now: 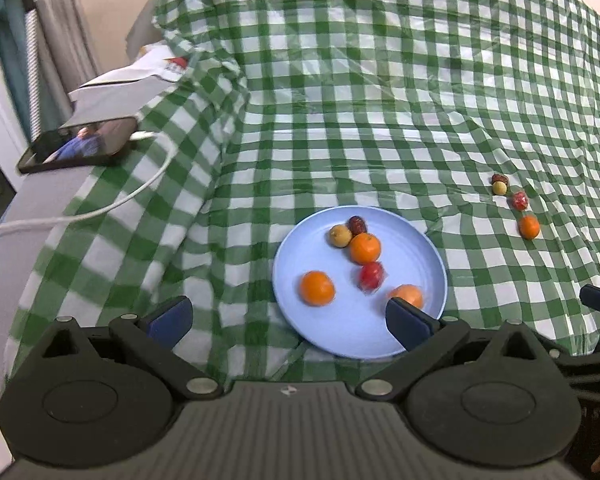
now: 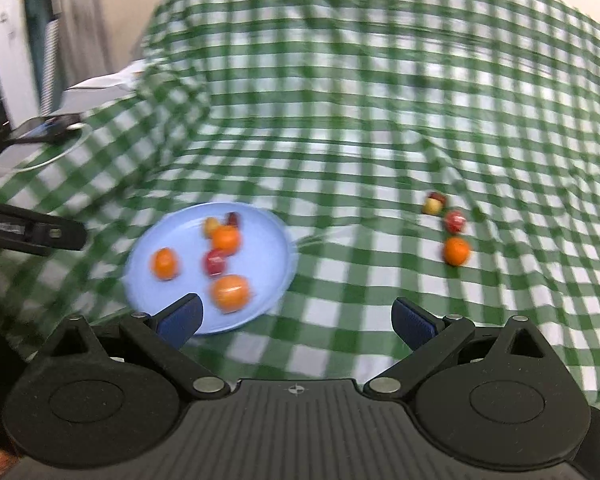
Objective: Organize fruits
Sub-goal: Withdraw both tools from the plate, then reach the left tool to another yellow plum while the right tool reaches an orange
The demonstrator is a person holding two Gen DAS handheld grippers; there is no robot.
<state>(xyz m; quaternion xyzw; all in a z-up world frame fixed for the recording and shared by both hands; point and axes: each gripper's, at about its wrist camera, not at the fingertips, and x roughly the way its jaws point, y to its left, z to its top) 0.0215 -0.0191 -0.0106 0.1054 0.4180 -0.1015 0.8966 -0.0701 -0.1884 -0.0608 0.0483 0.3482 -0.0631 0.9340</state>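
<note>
Both grippers, left [image 1: 288,316] and right [image 2: 296,318], hover wide-jawed above plate [image 1: 420,344].

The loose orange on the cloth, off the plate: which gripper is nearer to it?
Right. The right gripper has the orange ahead, slightly to its right. The left gripper sits at the plate, with the orange well off to its right. Both are open.
</note>
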